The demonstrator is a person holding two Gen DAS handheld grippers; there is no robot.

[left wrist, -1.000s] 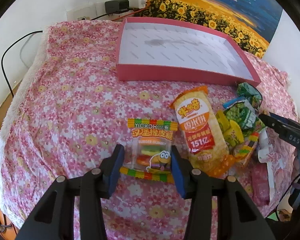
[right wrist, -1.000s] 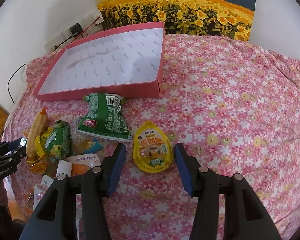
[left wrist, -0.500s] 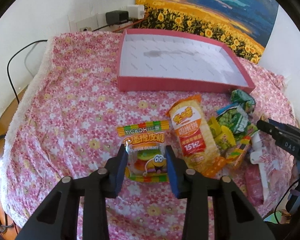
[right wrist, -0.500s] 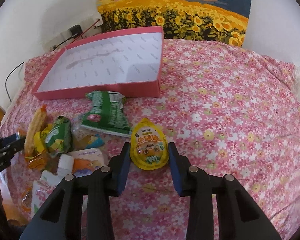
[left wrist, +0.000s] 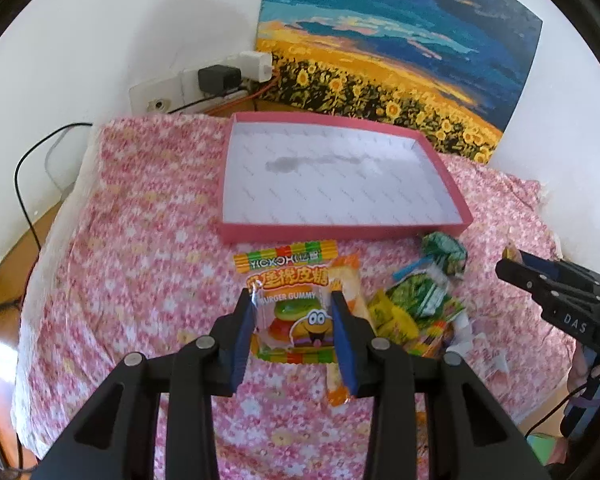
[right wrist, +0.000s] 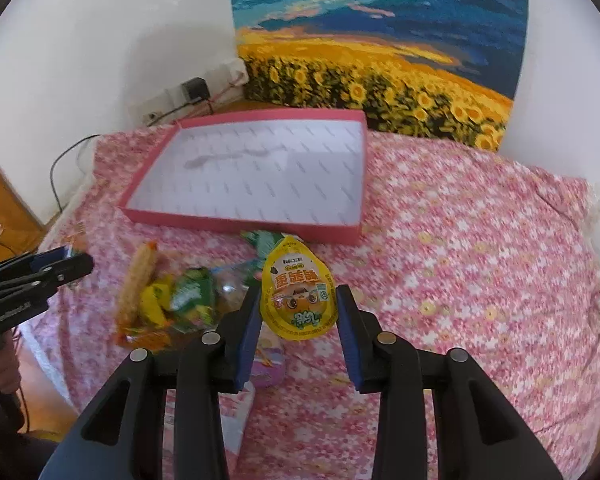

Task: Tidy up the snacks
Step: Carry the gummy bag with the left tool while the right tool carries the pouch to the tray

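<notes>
Now both grippers are gripping: left gripper point(left wrist: 294, 320) fingers holding the gummy bag point(left wrist: 290, 304), right gripper point(right wrist: 298, 314) the yellow pouch point(right wrist: 298, 300); each is needing a level carry into the pink tray point(left wrist: 340, 230).

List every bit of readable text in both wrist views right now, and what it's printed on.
"YIOKOH": top strip of the gummy packet in the left gripper.
"BURGER GUMMY": same packet; its Chinese characters I can't make out.
"DAS": right gripper's body.
Yellow pouch in the right gripper: characters blurred.
Other wrappers: unreadable.
</notes>
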